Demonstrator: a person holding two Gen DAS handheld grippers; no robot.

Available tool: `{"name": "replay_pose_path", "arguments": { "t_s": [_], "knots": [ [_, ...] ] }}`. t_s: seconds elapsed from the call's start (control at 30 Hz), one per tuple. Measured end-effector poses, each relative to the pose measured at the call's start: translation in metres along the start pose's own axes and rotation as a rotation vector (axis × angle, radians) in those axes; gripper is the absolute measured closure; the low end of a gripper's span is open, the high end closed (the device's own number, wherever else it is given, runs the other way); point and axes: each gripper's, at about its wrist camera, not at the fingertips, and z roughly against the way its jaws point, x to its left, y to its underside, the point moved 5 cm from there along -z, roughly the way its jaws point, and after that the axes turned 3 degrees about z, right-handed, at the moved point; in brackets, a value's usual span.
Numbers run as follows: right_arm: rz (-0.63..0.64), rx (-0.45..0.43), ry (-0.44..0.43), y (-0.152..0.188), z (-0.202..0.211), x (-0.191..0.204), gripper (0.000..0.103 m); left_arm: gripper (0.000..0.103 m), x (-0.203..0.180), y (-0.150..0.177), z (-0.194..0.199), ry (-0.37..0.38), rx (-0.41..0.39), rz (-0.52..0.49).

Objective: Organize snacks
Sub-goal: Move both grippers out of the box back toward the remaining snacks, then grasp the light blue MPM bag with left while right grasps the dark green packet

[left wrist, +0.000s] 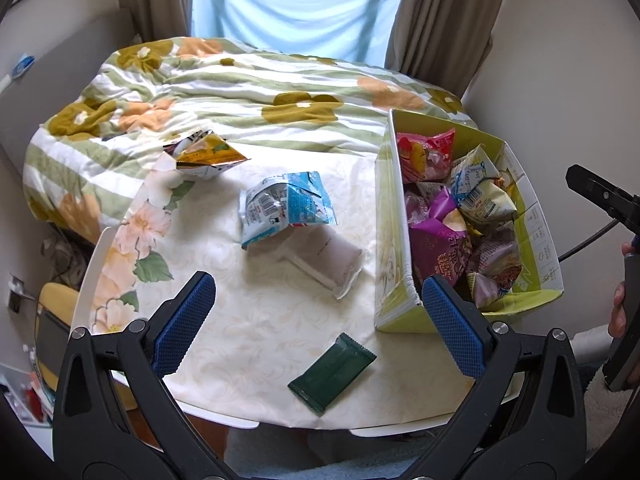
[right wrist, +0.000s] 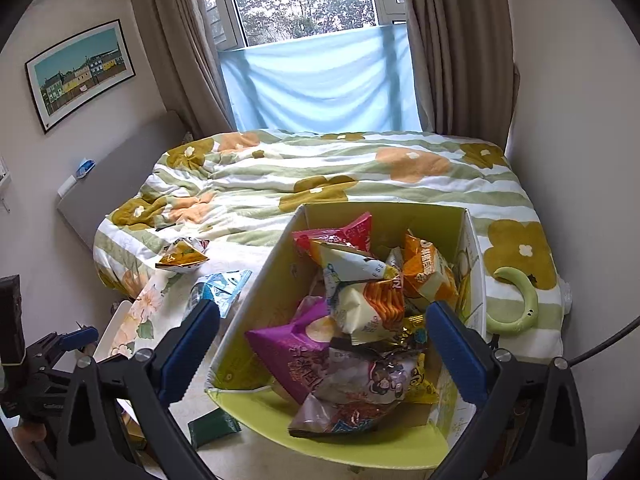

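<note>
Bedroom: flowered quilt (left wrist: 248, 84) under a curtained window, a cloth-covered desk (left wrist: 224, 320) pushed up against the bed.
Left view, box: green carton (left wrist: 394, 240) on the desk's right side, already heaped with snack bags.
Left view, leftovers: blue packet (left wrist: 286, 204), grey pouch (left wrist: 320, 260), dark green bar (left wrist: 332, 372) and yellow packet (left wrist: 210, 156) lie loose on the desk, well apart.
Left claw (left wrist: 316, 320): wide, empty, hovering over the desk.
Right view, box: the carton's pile (right wrist: 360, 320) sits right below.
Right claw (right wrist: 324, 352): spread wide, nothing between the pads.
Progress: I'd judge most is done, four packets left.
</note>
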Motion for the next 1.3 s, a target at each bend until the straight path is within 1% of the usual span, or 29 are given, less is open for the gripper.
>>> {"name": "replay_pose_path", "arguments": {
  "t_s": [0.17, 0.3, 0.37, 0.5, 0.6, 0.67, 0.77, 0.97, 1.13, 1.3],
  "knots": [
    [-0.021, 0.002, 0.02, 0.003, 0.0, 0.027, 0.0, 0.001, 0.023, -0.015, -0.009, 0.023, 0.006, -0.04],
    [-0.049, 0.016, 0.082, 0.01, -0.005, 0.049, 0.001, 0.001, 0.041, -0.036, -0.025, 0.053, 0.022, -0.106],
    [-0.086, 0.019, 0.127, 0.013, -0.007, 0.057, 0.001, 0.001, 0.047, -0.048, -0.034, 0.081, 0.037, -0.156],
    [-0.186, 0.028, 0.207, 0.019, -0.011, 0.07, 0.001, 0.001, 0.056, -0.071, -0.059, 0.131, 0.075, -0.29],
    [-0.269, 0.034, 0.279, 0.027, -0.017, 0.079, 0.001, 0.001, 0.06, -0.082, -0.082, 0.183, 0.114, -0.39],
    [-0.329, 0.033, 0.324, 0.034, -0.019, 0.084, 0.001, 0.001, 0.06, -0.086, -0.098, 0.202, 0.14, -0.461],
    [-0.409, 0.052, 0.409, 0.047, -0.022, 0.092, 0.001, 0.001, 0.057, -0.089, -0.12, 0.229, 0.177, -0.565],
    [-0.551, 0.074, 0.514, 0.075, -0.019, 0.105, 0.001, 0.001, 0.043, -0.085, -0.164, 0.276, 0.26, -0.736],
    [-0.644, 0.104, 0.561, 0.105, -0.029, 0.113, 0.001, 0.001, 0.027, -0.075, -0.194, 0.289, 0.312, -0.862],
    [-0.703, 0.161, 0.58, 0.142, -0.059, 0.123, 0.001, 0.001, 0.019, -0.065, -0.219, 0.31, 0.349, -0.938]
  ]
}}
